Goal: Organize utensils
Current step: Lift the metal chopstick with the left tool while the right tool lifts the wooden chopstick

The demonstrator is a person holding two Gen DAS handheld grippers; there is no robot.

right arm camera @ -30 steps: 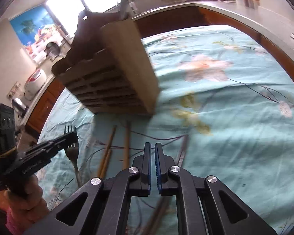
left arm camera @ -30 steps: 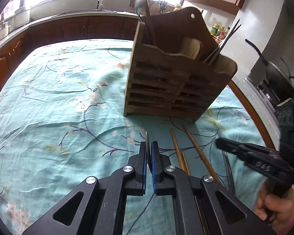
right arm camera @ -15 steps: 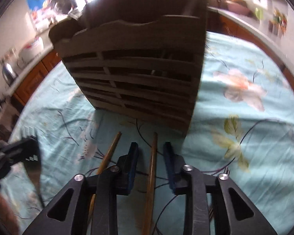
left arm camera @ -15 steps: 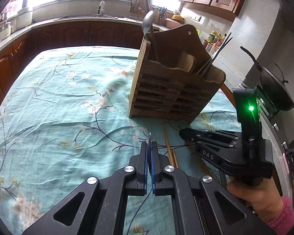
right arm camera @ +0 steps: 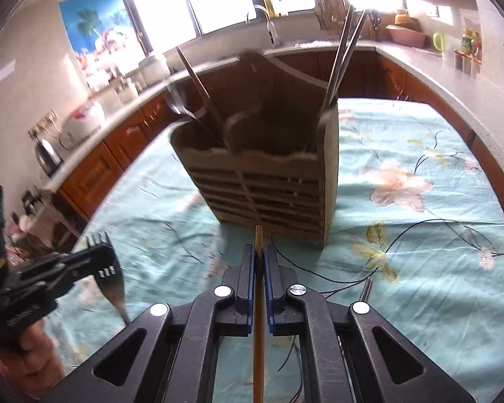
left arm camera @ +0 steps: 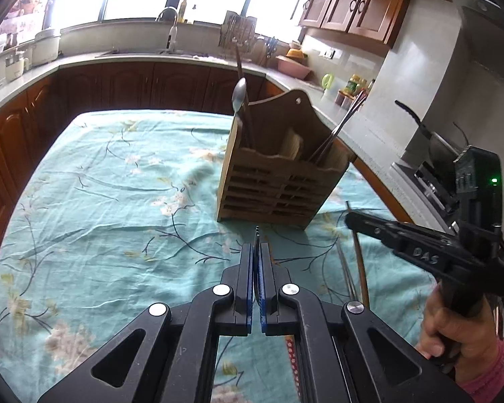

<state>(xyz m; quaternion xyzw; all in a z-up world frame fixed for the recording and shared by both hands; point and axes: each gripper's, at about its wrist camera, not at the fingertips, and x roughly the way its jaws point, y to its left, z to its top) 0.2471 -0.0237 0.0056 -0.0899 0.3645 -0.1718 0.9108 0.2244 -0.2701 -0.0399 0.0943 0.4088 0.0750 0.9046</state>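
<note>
Two grippers were clamped, left gripper [left arm camera: 256, 252] on a fork [right arm camera: 109, 280], right gripper [right arm camera: 258, 255] on a chopstick [right arm camera: 258, 319], open tablecloth [left arm camera: 100, 201] at 9 o'clock of the wooden holder [left arm camera: 279, 184].

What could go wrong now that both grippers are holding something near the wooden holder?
The fork is pinched edge-on in the left gripper, so it might twist or slip. The wooden chopstick in the right gripper runs long behind the pads and could swing. The two grippers are close together; they could collide at the wooden holder.
</note>
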